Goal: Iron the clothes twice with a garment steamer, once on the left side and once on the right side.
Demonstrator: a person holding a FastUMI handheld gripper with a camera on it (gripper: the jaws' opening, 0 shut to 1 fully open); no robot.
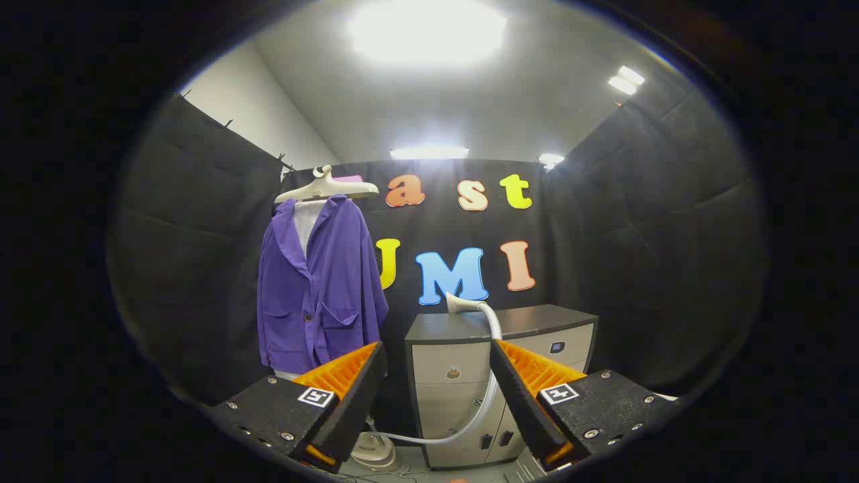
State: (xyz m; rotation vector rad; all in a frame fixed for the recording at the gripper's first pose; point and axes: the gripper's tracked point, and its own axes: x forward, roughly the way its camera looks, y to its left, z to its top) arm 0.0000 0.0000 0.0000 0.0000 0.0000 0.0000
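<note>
Spread wide with nothing between its fingers, the gripper (437, 359) points at a cabinet (470, 376) beyond them. On the cabinet's top lies the steamer (460, 304) head, its pale nozzle flared, its ribbed hose (486, 396) curving down to a base (376, 453) on the floor. Left of the cabinet, a purple jacket (319, 288) with two patch pockets hangs open on a hanger (325, 188).

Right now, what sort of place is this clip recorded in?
Probably a cloth-walled recording booth staged for a laundry chore: a purple jacket hangs on a hanger, a garment steamer's head rests on a drawer cabinet, and the open gripper faces them.
</note>
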